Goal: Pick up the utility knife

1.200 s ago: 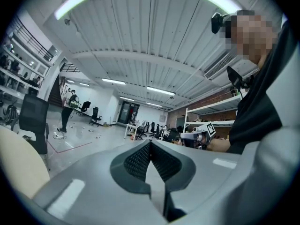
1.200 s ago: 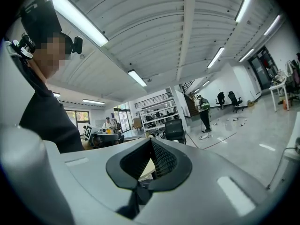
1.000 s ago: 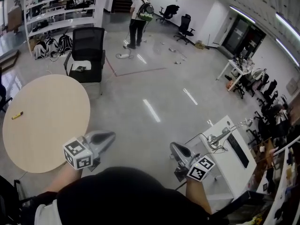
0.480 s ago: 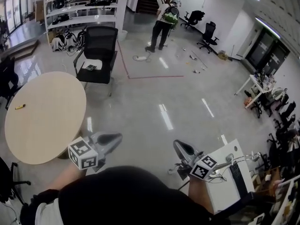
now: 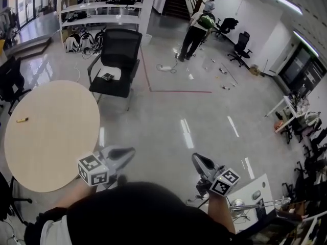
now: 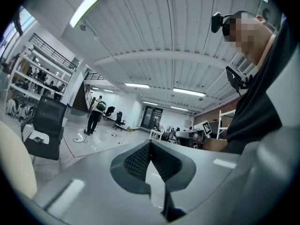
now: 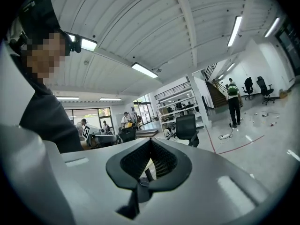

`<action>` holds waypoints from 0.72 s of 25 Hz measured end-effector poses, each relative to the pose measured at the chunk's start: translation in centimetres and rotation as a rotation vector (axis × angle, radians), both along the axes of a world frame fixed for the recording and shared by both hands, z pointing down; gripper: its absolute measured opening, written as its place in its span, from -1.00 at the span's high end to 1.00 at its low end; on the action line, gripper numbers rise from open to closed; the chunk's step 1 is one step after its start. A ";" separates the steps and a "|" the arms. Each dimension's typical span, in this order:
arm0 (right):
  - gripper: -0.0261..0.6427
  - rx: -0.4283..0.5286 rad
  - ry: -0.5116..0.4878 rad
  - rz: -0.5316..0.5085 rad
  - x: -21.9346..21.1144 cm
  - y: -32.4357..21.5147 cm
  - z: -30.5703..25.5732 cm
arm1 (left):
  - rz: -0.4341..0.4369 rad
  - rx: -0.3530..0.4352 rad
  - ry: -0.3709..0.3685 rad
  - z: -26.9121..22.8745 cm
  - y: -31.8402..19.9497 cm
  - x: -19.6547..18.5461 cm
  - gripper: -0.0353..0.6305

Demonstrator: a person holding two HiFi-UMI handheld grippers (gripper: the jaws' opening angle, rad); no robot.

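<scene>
The utility knife [image 5: 22,120] is a small yellow object lying near the left edge of the round beige table [image 5: 56,137], seen only in the head view. My left gripper [image 5: 129,152] hovers off the table's near right edge, far from the knife, its jaws shut and empty. My right gripper [image 5: 195,158] is held over the grey floor further right, also shut with nothing in it. In the left gripper view the left gripper [image 6: 150,142] points level into the room with its jaws meeting. The right gripper view shows the right gripper [image 7: 151,141] closed the same way.
A black chair [image 5: 118,60] stands just beyond the table and another black chair [image 5: 10,83] at its left. White shelves [image 5: 102,9] line the back. A person with a green backpack [image 5: 196,34] stands far off. A white desk [image 5: 255,193] is at the lower right.
The head view has swung: the white desk slid toward the bottom right and the black chair moved nearer the centre. Both grippers travelled along, staying shut and empty.
</scene>
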State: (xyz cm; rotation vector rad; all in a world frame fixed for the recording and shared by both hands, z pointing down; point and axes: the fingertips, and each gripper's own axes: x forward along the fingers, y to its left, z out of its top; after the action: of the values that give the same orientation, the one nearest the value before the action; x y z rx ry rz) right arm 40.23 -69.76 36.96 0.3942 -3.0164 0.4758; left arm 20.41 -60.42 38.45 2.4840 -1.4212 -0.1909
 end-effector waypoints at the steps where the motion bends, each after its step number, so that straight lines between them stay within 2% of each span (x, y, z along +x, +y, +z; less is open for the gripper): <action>1: 0.88 0.005 0.002 0.000 -1.6 -1.2 -0.4 | -0.004 0.005 0.007 -0.1 -1.3 -1.6 0.89; 8: 0.88 0.053 0.016 -0.007 -13.4 -8.7 -3.6 | -0.035 0.059 0.013 -2.6 -8.6 -14.2 0.89; 13: 0.88 0.064 0.050 -0.125 -23.1 -10.9 -3.5 | -0.138 0.058 0.039 -2.4 -9.7 -22.8 0.89; 18: 0.88 0.062 0.081 -0.244 -30.9 -12.4 -3.2 | -0.270 0.052 0.068 -1.4 -8.3 -29.3 0.89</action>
State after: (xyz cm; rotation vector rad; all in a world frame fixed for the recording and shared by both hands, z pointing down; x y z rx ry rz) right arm 9.31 -82.17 33.74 0.0447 -2.9508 0.3391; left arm -8.89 -68.68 37.00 2.2920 -1.7378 -0.3662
